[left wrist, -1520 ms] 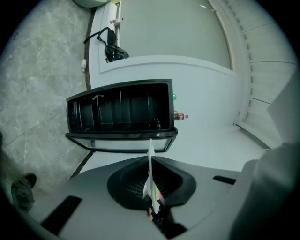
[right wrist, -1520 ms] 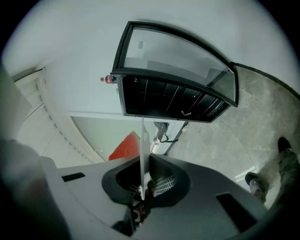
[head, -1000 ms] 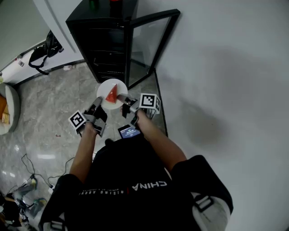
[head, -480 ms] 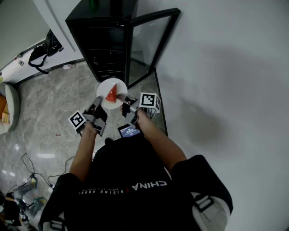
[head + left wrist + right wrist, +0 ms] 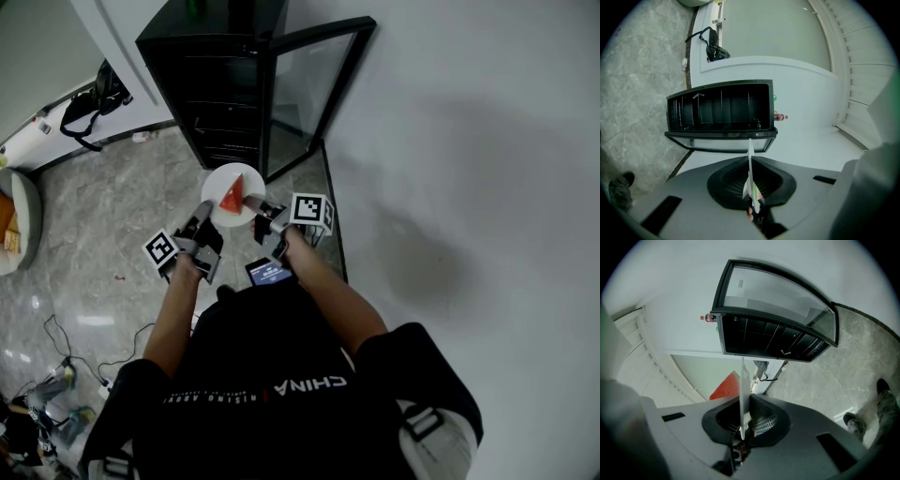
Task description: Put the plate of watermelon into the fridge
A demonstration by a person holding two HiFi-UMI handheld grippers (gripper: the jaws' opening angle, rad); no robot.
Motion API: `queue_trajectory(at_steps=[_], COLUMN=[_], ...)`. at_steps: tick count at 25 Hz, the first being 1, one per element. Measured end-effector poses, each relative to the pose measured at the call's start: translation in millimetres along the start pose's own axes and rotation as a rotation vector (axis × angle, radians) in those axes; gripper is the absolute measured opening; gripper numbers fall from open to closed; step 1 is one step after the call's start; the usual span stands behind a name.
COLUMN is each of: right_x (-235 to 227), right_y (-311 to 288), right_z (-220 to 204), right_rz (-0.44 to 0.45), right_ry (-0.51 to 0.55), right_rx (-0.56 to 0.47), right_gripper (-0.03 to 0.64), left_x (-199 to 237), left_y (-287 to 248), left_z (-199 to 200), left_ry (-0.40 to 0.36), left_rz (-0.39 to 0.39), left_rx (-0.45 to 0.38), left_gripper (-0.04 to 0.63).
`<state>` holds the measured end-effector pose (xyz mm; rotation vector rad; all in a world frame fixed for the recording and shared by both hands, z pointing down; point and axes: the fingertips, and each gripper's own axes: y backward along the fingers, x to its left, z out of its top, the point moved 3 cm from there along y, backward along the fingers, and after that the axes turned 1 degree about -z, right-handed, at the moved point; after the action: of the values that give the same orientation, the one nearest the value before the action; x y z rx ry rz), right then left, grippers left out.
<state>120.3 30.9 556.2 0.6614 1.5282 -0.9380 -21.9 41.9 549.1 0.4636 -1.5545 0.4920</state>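
The left claw (image 5: 201, 224) and right claw (image 5: 257, 208) each pinch the plate (image 5: 217, 212) by its rim, with the watermelon (image 5: 232, 197) on it. The fridge (image 5: 220, 84) ahead stands open, its door (image 5: 309, 89) swung to the right.

1. The plate (image 5: 214, 202) is white and round. It is held level in the air, clear of the fridge and just in front of its open front, pinched at opposite rims by the left gripper (image 5: 204, 214) and the right gripper (image 5: 255, 206).
2. The watermelon (image 5: 232, 197) is a red wedge lying near the plate's centre.
3. The fridge (image 5: 220, 84) is black and low. Its glass door (image 5: 314, 89) is swung wide open, showing dark shelves.
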Motion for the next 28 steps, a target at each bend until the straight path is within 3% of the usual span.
queue_trajectory(at_steps=[19,28], right_x=[40,24], right_y=[10,4], right_z=[7,6], right_rz=[-0.025,-0.018], right_ry=[-0.013,-0.033], right_rx=[0.084,0.108], right_gripper=[0.031,0.031], left_x=[-40,-23], left_y=[1,3], left_z=[-9,-7], left_ry=[0.035,0.036], left_rz=[0.019,0.033], left_rx=[-0.07,-0.09], left_gripper=[0.026,0.027])
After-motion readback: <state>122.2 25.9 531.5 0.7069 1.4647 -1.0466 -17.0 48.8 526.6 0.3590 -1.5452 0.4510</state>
